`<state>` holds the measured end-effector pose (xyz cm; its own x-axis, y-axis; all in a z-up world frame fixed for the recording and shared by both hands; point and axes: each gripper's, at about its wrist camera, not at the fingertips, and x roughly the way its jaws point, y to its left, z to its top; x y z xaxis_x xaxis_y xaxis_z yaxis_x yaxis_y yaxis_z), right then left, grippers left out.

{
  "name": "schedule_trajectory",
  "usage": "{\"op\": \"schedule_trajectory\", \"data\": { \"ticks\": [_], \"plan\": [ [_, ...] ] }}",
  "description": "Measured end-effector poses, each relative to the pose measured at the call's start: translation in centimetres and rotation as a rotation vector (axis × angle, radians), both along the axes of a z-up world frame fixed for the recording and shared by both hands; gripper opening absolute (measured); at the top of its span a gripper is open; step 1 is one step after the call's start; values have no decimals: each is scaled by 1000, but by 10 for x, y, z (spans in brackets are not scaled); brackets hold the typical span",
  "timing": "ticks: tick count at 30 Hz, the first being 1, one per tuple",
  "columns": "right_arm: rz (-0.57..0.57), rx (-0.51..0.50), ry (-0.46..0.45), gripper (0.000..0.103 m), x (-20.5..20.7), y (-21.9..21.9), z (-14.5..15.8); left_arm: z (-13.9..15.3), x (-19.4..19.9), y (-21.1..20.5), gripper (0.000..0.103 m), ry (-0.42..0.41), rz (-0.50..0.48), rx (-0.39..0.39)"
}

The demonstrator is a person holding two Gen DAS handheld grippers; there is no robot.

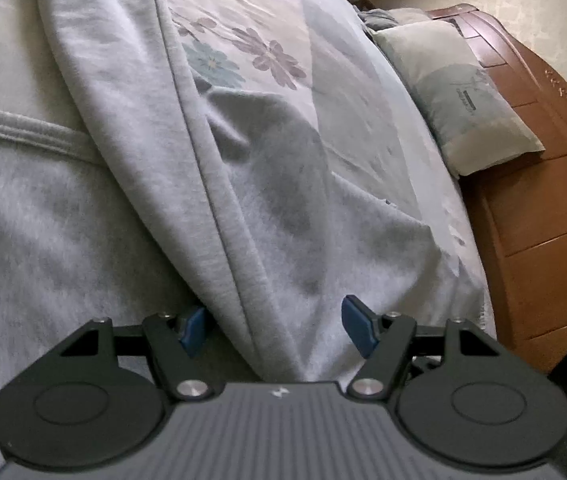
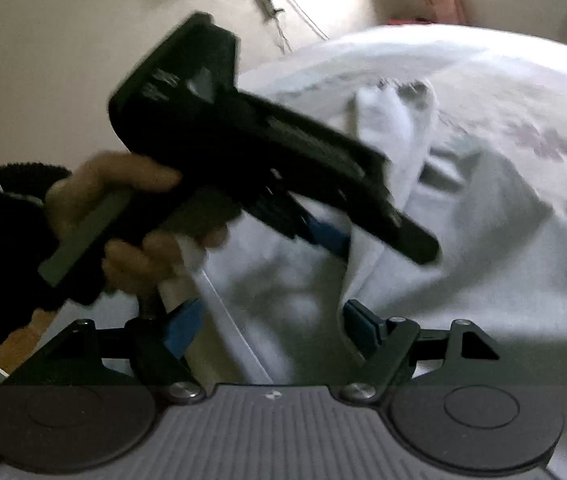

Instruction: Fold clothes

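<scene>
Both tongs stand wide. A fold of the grey garment (image 1: 243, 208) runs up between the left tongs (image 1: 277, 326) on the bed (image 1: 347, 92); the right tongs (image 2: 275, 326) hover over cloth.

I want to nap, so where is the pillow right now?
In the left wrist view the pillow lies at the upper right, on the bed's far edge against the wooden headboard, beyond the grey sweatshirt.

The grey garment (image 1: 267, 216) runs off the left wrist view's left edge. In the right wrist view, the left gripper (image 2: 323, 236) is motion-blurred, its far fingertip hidden behind cloth.
</scene>
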<state>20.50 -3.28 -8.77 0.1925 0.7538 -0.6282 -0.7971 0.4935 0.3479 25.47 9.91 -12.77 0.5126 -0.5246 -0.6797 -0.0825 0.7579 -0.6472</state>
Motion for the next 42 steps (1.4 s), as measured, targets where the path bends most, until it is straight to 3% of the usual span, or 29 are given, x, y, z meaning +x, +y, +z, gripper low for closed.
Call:
{"op": "schedule_trajectory", "data": {
  "ticks": [4, 10, 13, 16, 17, 18, 20, 24, 28, 34, 42],
  "plan": [
    [-87, 26, 41, 82, -5, -24, 2, -4, 4, 7, 69, -22, 42, -26],
    [-257, 101, 26, 82, -31, -69, 25, -19, 9, 26, 68, -82, 137, -147],
    [-340, 135, 16, 82, -50, -105, 36, -24, 11, 29, 60, -98, 170, -163],
    [-412, 162, 18, 82, -63, -133, 39, -22, 12, 26, 47, -112, 174, -117],
    [-432, 167, 21, 82, -66, -141, 39, -20, 11, 23, 37, -110, 179, -87],
    [-456, 170, 25, 82, -69, -148, 37, -18, 11, 20, 19, -97, 184, -38],
    [-497, 178, 44, 82, -72, -160, 34, -12, 10, 15, 5, -75, 188, 49],
    [-560, 206, 94, 82, -80, -179, 26, 8, 5, 4, 5, -125, 165, 151],
    [-600, 219, 126, 82, -86, -190, 20, 40, -13, 2, 4, -211, 192, 153],
    [-669, 243, 166, 82, -92, -209, 10, 79, -48, -8, 4, -299, 193, 218],
    [-872, 326, 262, 77, -92, -258, -7, 69, -74, -4, 4, -250, 225, 196]
  ]
}}
